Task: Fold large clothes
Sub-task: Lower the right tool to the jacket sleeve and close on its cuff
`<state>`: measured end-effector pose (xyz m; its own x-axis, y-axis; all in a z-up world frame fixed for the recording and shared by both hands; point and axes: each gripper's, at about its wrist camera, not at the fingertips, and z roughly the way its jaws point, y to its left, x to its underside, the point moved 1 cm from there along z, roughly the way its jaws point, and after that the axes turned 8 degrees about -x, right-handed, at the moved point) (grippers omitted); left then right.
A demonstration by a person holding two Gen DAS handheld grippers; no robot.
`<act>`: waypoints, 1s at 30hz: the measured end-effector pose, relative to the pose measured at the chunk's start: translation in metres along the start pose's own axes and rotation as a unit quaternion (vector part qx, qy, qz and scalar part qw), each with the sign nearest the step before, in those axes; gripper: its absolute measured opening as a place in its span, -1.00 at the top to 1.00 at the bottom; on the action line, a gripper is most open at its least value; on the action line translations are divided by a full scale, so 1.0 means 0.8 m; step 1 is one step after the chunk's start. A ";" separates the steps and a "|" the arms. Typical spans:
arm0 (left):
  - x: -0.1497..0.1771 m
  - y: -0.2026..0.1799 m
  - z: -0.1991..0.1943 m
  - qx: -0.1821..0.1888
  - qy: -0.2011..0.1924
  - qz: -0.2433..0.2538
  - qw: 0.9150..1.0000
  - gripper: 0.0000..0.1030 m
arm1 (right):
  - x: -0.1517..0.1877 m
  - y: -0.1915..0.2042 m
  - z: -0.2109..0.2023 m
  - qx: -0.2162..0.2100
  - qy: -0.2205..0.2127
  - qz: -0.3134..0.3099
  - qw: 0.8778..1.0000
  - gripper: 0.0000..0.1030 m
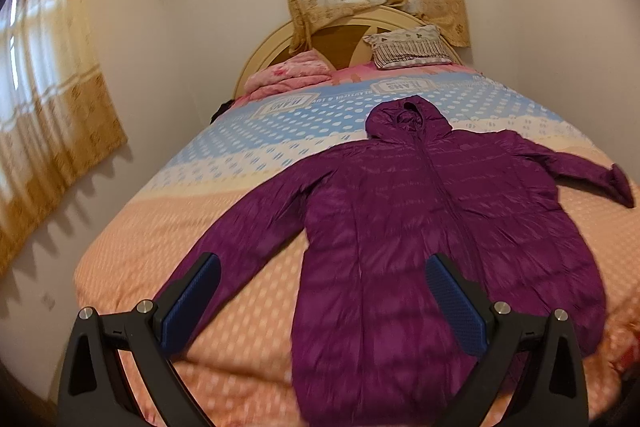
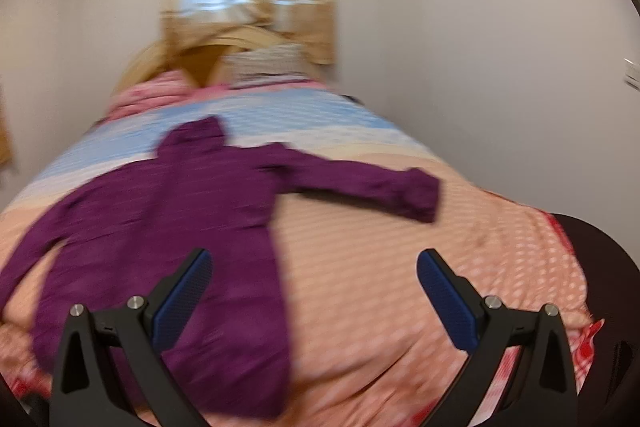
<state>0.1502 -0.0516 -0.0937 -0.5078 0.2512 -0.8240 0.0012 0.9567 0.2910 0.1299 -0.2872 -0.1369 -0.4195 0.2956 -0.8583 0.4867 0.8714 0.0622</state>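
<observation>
Left wrist view: purple hooded jacket (image 1: 420,227) lies flat, front up and zipped, spread on the bed (image 1: 192,227), hood toward the headboard (image 1: 276,39), hem toward me. Both sleeves are splayed out. The left sleeve (image 1: 240,227) runs diagonally down toward my left gripper (image 1: 322,293), which is wide open, holding nothing and above the cloth, not touching. Its left blue pad (image 1: 192,303) sits over that sleeve's cuff end; its right one sits over the lower body panel. Pillow (image 1: 412,47) and a pink folded blanket (image 1: 288,75) at the far end are well clear of the work.

Right wrist view: heavily motion-blurred, so fine detail is unreliable. The jacket is in the left half of frame, the right sleeve (image 2: 360,187) stretched out to the side across the orange part of the bedcover (image 2: 400,267). Right gripper (image 2: 314,289) is also fully open and empty, its left finger over the jacket's side edge and the rest over bare cover. Dark shape at the right edge; can't tell what it is.

My read: we're at the very start, garment laid out, no fold made yet. Next move I'd call: each claw takes its own cuff and brings the sleeve in across the chest. Puffer fabric looks slick and springy, so I'd want a deep pinch on the cuff, low approach so I don't also grab the bedcover.
</observation>
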 end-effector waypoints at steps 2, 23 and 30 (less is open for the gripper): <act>-0.014 -0.016 0.037 -0.003 0.003 0.008 1.000 -0.98 | -0.020 -0.035 0.041 0.025 0.013 0.022 0.999 -1.00; -0.077 -0.089 0.293 -0.058 0.072 0.034 0.995 -0.98 | -0.071 -0.150 0.254 0.069 0.144 0.042 0.986 0.45; -0.080 -0.085 0.301 -0.047 0.071 0.024 0.996 -0.98 | -0.122 -0.110 0.229 0.038 0.082 0.011 0.996 0.72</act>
<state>0.3904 -0.0977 -0.1778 -0.6260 0.2657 -0.7332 -0.0499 0.9246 0.3777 0.2681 -0.4646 -0.1522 -0.5244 0.3787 -0.7626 0.5514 0.8335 0.0348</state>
